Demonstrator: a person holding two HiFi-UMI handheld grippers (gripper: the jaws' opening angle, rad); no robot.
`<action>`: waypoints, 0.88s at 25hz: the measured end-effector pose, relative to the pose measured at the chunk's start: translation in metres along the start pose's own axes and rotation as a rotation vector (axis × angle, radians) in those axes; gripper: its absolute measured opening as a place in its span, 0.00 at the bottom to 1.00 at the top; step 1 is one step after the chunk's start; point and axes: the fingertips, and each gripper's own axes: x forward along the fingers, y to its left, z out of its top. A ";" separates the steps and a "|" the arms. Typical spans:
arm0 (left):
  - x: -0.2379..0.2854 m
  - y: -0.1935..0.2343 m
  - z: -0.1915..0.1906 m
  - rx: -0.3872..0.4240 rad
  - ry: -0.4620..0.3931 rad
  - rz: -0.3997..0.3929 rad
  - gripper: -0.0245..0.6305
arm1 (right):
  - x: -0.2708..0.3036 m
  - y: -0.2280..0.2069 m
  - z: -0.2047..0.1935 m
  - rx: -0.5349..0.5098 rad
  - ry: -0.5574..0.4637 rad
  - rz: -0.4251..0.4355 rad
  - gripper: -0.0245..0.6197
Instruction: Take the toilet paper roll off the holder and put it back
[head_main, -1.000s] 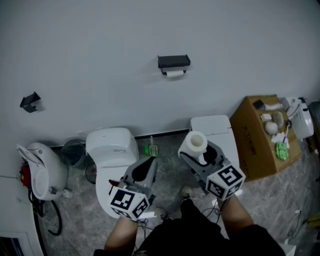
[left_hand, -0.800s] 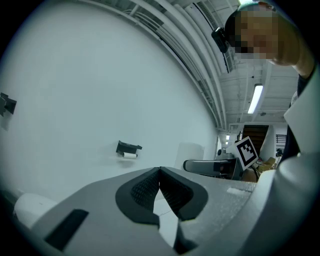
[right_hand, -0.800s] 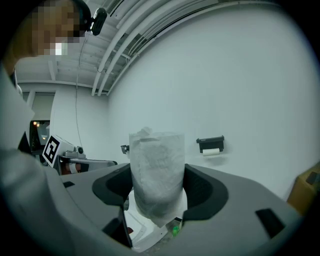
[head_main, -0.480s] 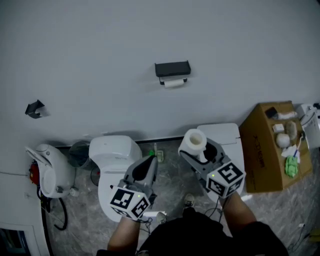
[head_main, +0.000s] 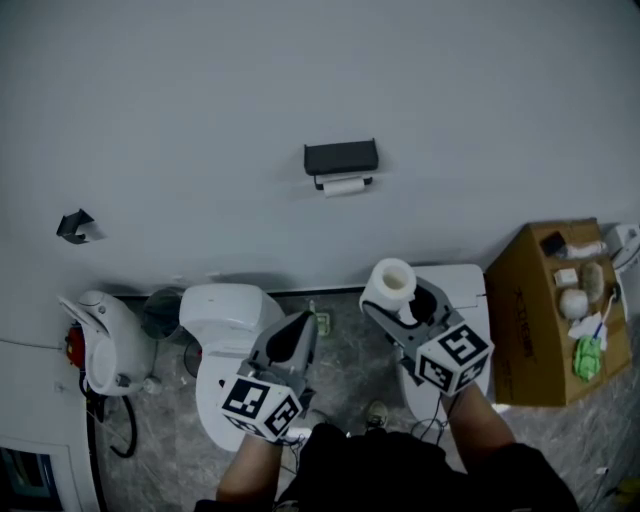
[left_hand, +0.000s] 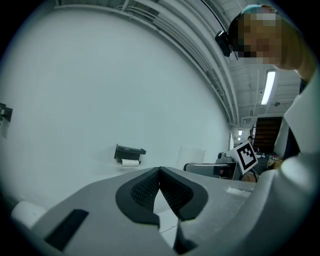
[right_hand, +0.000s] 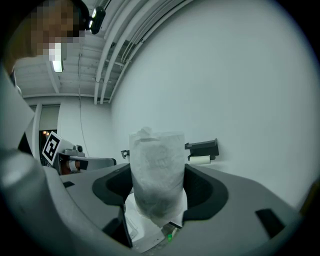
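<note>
One toilet paper roll (head_main: 390, 281) in right gripper (head_main: 394, 303), another roll (head_main: 345, 186) on holder (head_main: 341, 158)

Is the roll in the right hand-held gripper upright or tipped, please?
Upright: the roll stands on end between its jaws.

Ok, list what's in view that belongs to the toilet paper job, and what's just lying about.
Job:
toilet paper roll, gripped in the right claw
black wall holder, with a smaller roll under it
left claw, shut and empty

Lying about:
toilet
cardboard box of odds and ends
grey bin
small black wall bracket
</note>
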 end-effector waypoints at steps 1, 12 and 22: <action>0.004 0.002 0.002 0.005 0.000 -0.003 0.04 | 0.004 -0.003 0.001 0.001 -0.001 -0.001 0.50; 0.037 0.072 0.024 0.027 -0.002 -0.110 0.04 | 0.073 -0.015 0.017 0.003 -0.001 -0.108 0.50; 0.042 0.154 0.051 0.036 -0.023 -0.212 0.04 | 0.156 0.010 0.030 -0.020 -0.021 -0.177 0.50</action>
